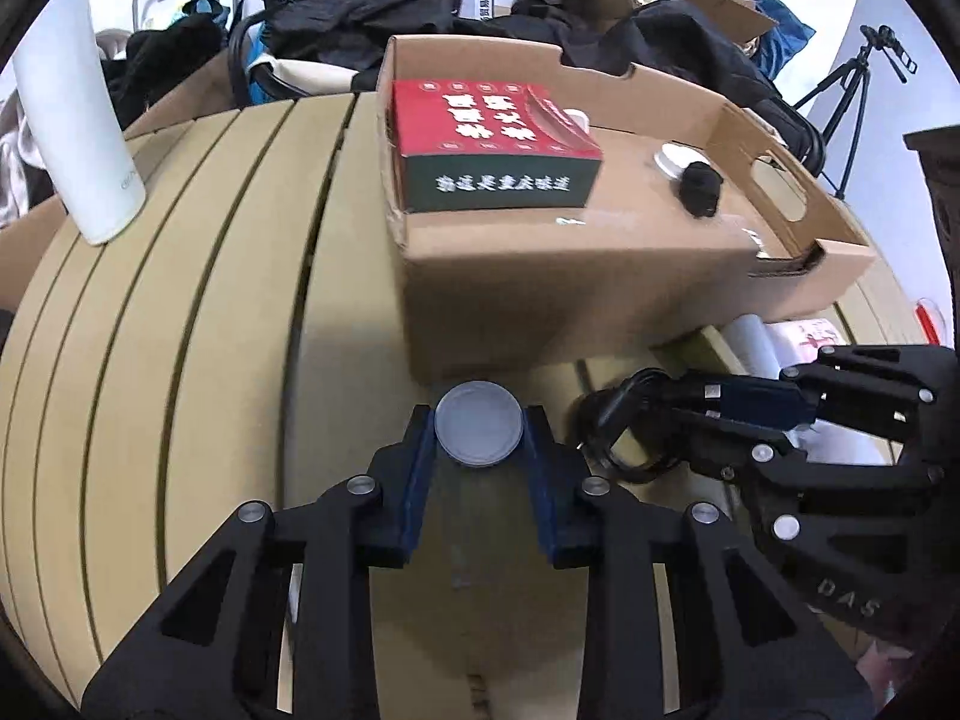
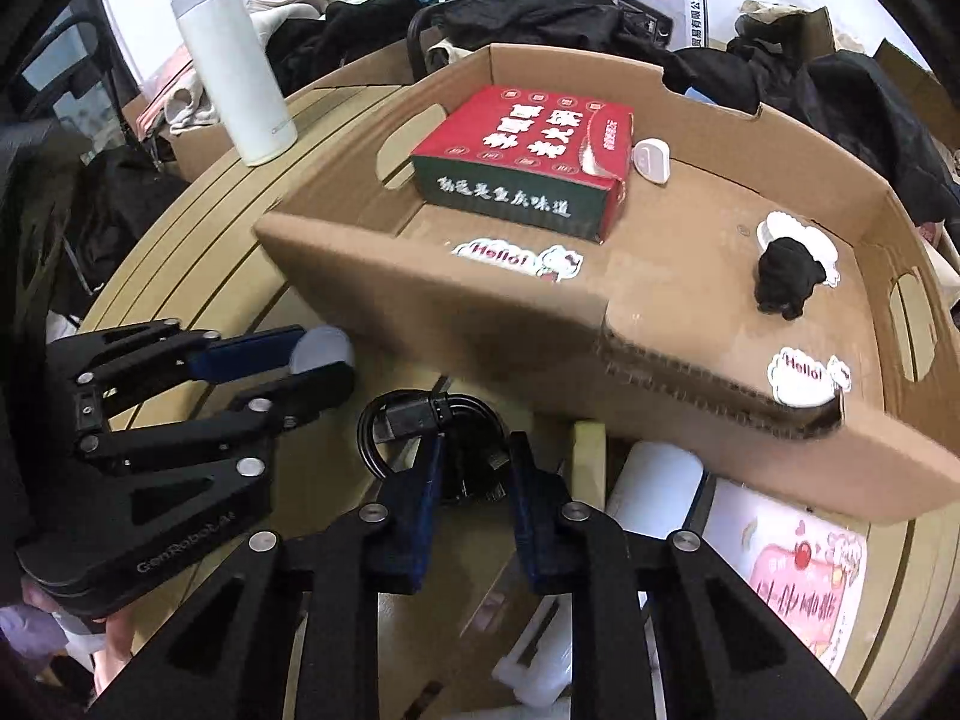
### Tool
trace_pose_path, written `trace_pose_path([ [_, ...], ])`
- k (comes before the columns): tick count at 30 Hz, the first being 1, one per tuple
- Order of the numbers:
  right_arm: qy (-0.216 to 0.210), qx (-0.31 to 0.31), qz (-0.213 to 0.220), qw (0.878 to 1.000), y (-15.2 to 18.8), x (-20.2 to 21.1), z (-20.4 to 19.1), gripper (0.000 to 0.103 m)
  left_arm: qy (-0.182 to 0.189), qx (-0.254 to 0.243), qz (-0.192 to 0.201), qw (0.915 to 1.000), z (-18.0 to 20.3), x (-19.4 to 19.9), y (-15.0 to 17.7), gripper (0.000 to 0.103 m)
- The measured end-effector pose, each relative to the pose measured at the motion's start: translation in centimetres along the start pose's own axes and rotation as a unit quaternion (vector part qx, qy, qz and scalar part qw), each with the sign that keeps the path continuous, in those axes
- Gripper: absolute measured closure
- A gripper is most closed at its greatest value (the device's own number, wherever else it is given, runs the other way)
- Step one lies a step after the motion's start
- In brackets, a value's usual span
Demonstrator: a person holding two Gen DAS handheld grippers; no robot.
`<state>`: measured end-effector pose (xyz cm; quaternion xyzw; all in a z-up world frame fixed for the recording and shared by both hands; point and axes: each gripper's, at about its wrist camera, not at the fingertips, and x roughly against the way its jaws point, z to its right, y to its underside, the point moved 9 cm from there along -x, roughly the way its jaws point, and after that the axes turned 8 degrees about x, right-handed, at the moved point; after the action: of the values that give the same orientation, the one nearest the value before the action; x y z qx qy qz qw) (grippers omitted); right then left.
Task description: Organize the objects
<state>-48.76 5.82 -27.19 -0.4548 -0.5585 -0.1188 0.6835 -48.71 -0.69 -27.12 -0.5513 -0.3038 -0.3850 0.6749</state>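
Note:
My left gripper [image 1: 478, 432] is shut on a round grey lid [image 1: 478, 432], held just in front of the cardboard tray's [image 1: 540, 288] near wall. It also shows in the right wrist view [image 2: 318, 360] with the lid [image 2: 321, 348] between its pads. My right gripper [image 2: 474, 468] is shut on a coiled black cable [image 2: 420, 420] above the table; the cable shows in the left wrist view [image 1: 630, 420] too. Inside the tray [image 2: 420, 312] lie a red and green box [image 2: 528, 162], a black figurine [image 2: 786, 282] and a small white item [image 2: 651, 159].
A white thermos [image 2: 234, 60] stands on the slatted table [image 1: 180, 360] at the left. White items [image 2: 654, 486] and a pink card [image 2: 804, 588] lie under the tray's near right edge. Clothes and boxes pile behind the table. A tripod [image 1: 852, 84] stands far right.

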Motion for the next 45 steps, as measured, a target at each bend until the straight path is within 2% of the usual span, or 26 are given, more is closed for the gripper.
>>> trace_pose_path([
  [2, 0.0, -0.003, 0.004, 1.0, 0.3, 0.8, -0.2, 0.082, -0.007, 0.008, -0.012, 0.9999, -0.1, 0.4, 0.6, 0.078],
  [4, 0.001, -0.008, 0.014, 1.0, 0.5, 2.1, -0.4, 0.083, 0.005, 0.026, -0.013, 0.9996, 0.3, 2.1, 1.0, 0.078],
  [8, 0.014, -0.005, 0.034, 0.999, 1.3, 6.4, -1.6, 0.084, 0.017, 0.022, 0.032, 0.9991, 1.4, 9.0, 1.2, 0.078],
  [10, 0.026, 0.0, 0.053, 0.998, 2.1, 9.9, -2.2, 0.084, 0.01, 0.01, 0.049, 0.9987, 1.8, 13.4, 1.8, 0.078],
  [12, 0.038, 0.0, 0.076, 0.996, 3.7, 14.4, -3.1, 0.084, -0.015, -0.007, 0.062, 0.9979, 1.9, 18.0, 3.6, 0.078],
  [14, 0.052, 0.001, 0.109, 0.993, 6.6, 20.0, -4.1, 0.084, -0.033, -0.012, 0.062, 0.9975, 1.8, 21.7, 6.3, 0.078],
  [17, 0.066, -0.008, 0.14, 0.988, 12.0, 26.2, -5.1, 0.084, -0.016, -0.004, 0.066, 0.9977, 1.8, 27.1, 11.7, 0.078],
  [20, 0.073, -0.039, 0.143, 0.986, 18.8, 29.5, -6.7, 0.084, -0.02, -0.016, 0.077, 0.9967, 2.0, 30.5, 15.5, 0.078],
  [23, 0.065, -0.072, 0.138, 0.986, 22.2, 30.4, -7.3, 0.084, -0.001, -0.019, 0.104, 0.9944, 3.3, 32.9, 16.1, 0.078],
  [25, 0.058, -0.081, 0.144, 0.984, 22.5, 30.7, -7.5, 0.084, 0.019, -0.021, 0.116, 0.9929, 4.2, 33.8, 15.9, 0.078],
  [27, 0.069, -0.079, 0.145, 0.984, 22.6, 30.8, -7.6, 0.084, 0.026, -0.023, 0.116, 0.9926, 4.9, 33.9, 15.6, 0.078],
  [31, 0.058, -0.086, 0.154, 0.983, 21.7, 30.6, -7.5, 0.084, 0.029, -0.027, 0.094, 0.9948, 5.6, 32.7, 15.0, 0.078],
  [34, 0.06, -0.076, 0.159, 0.982, 19.8, 30.8, -6.2, 0.084, 0.057, -0.032, 0.083, 0.9944, 6.6, 31.3, 12.0, 0.078],
  [35, 0.062, -0.069, 0.164, 0.982, 18.0, 31.0, -5.0, 0.084, 0.078, -0.029, 0.074, 0.9938, 7.1, 30.7, 10.6, 0.078],
  [37, 0.062, -0.058, 0.174, 0.981, 14.3, 31.3, -2.8, 0.084, 0.131, -0.028, 0.03, 0.9906, 8.8, 28.6, 6.9, 0.078],
  [40, 0.06, -0.051, 0.171, 0.982, 8.0, 30.2, 1.4, 0.084, 0.125, -0.054, 0.015, 0.9906, 11.0, 25.0, 0.4, 0.078],
  [43, 0.024, -0.065, 0.138, 0.988, 0.7, 26.4, 6.2, 0.084, 0.118, -0.071, 0.002, 0.9904, 13.1, 20.4, -5.7, 0.078],
  [45, 0.014, -0.078, 0.116, 0.99, -3.6, 23.1, 9.1, 0.084, 0.104, -0.08, 0.009, 0.9913, 14.0, 15.8, -9.8, 0.078],
])
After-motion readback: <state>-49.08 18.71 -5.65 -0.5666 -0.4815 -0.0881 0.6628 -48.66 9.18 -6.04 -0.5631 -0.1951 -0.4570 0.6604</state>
